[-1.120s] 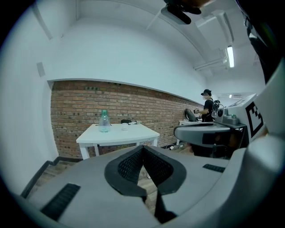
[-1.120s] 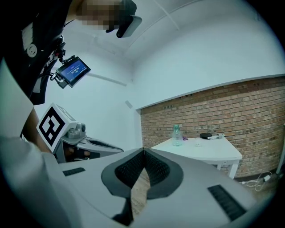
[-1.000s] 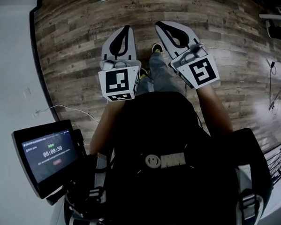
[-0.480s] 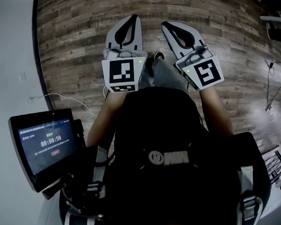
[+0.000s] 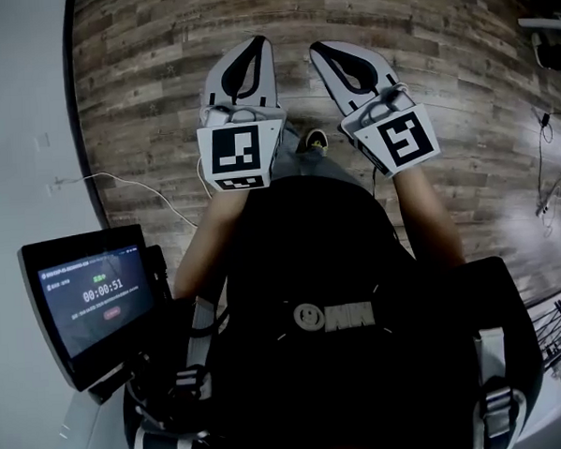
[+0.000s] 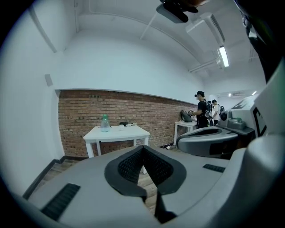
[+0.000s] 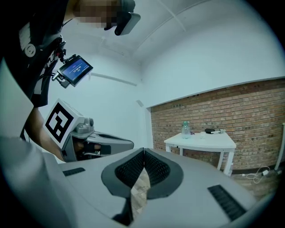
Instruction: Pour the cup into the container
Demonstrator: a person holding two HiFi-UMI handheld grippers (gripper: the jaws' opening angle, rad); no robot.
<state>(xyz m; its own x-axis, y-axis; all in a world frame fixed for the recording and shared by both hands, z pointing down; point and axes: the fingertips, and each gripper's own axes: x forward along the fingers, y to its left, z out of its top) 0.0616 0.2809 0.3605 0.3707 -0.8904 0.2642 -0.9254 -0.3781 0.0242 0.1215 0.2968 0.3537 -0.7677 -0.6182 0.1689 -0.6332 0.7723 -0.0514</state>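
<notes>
With left gripper (image 6: 143, 150) and right gripper (image 7: 143, 153) both pinched together, empty, over the wooden floor (image 5: 143, 104), head steadily for the far white table (image 7: 216, 140) by the brick wall (image 7: 249, 111), likely cup (image 7: 202, 134) just right of the bottle (image 7: 185, 128) there, and part jaws only on arrival.

Pale grey left gripper (image 5: 252, 48), white table (image 6: 116, 131), red-brick wall (image 6: 147, 112).

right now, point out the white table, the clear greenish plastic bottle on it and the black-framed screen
white table (image 6: 124, 132), left gripper view, bare top
clear greenish plastic bottle (image 6: 105, 124), left gripper view, body
black-framed screen (image 5: 95, 300), head view, lit display
</notes>
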